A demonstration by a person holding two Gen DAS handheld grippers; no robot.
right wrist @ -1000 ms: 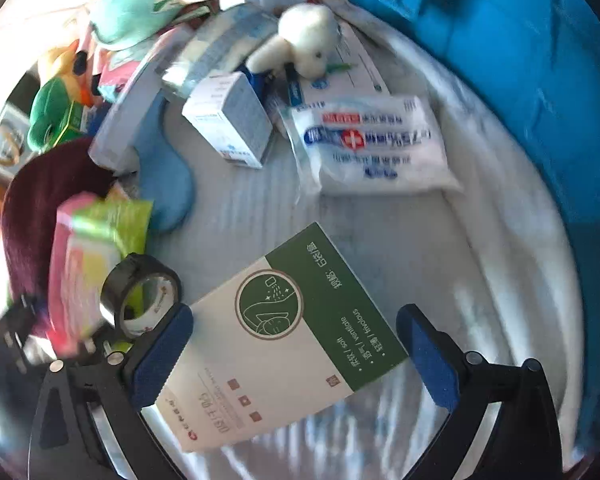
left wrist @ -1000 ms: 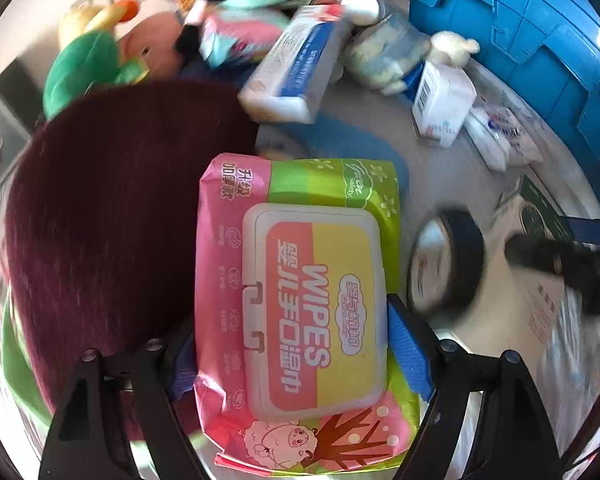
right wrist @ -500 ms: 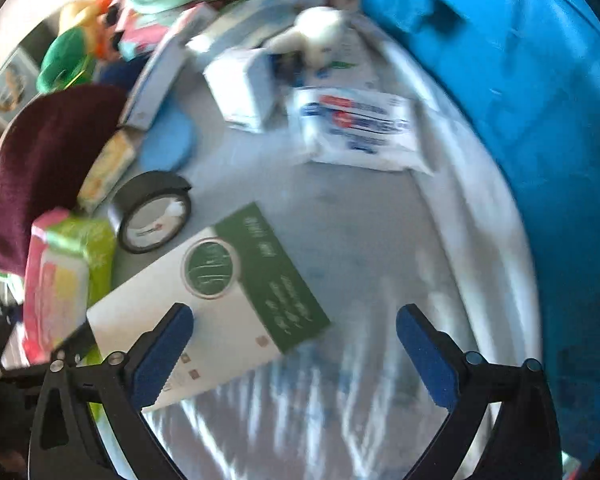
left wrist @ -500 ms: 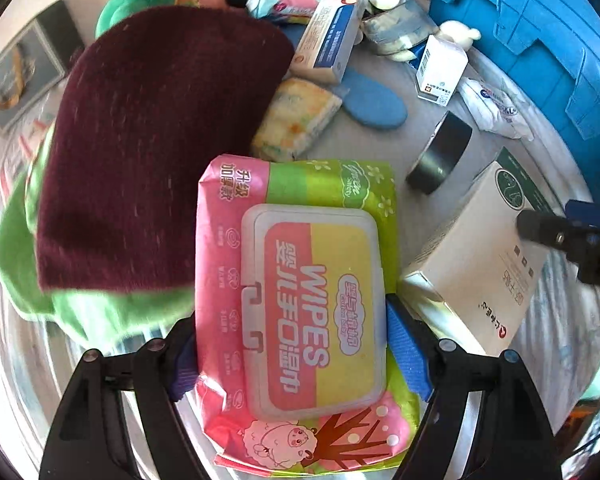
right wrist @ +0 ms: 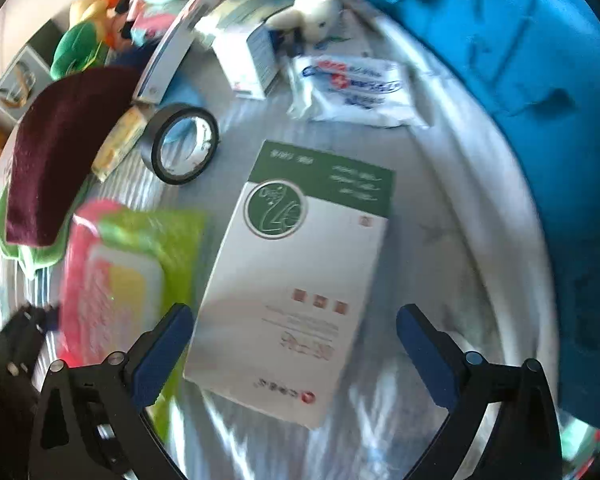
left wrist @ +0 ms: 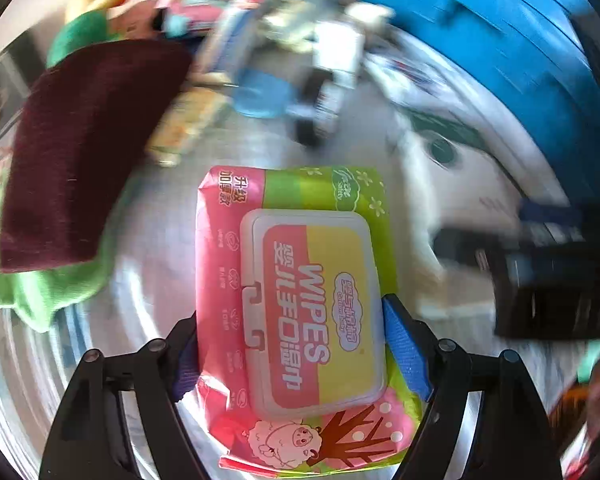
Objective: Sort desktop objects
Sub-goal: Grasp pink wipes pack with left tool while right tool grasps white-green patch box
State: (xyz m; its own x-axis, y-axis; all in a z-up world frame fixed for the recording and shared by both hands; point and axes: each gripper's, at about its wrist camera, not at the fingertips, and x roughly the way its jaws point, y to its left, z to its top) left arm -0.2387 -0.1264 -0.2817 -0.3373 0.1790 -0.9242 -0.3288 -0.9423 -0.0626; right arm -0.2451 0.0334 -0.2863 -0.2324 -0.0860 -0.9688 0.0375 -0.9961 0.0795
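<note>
a big blue bin edges the pale, cluttered table. the left gripper has its jaws clamped on a pink-green wipes pack. the right gripper hangs with jaws wide and empty over a green-and-white box lying flat, black tape roll just beyond.

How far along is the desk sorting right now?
Early, by the look of it. In hand: the left gripper is shut on the wipes pack. The right gripper is open over the white-and-green box, not gripping it. Left: tape roll, maroon cloth, gauze packet and the toys lie loose beside the blue bin.
</note>
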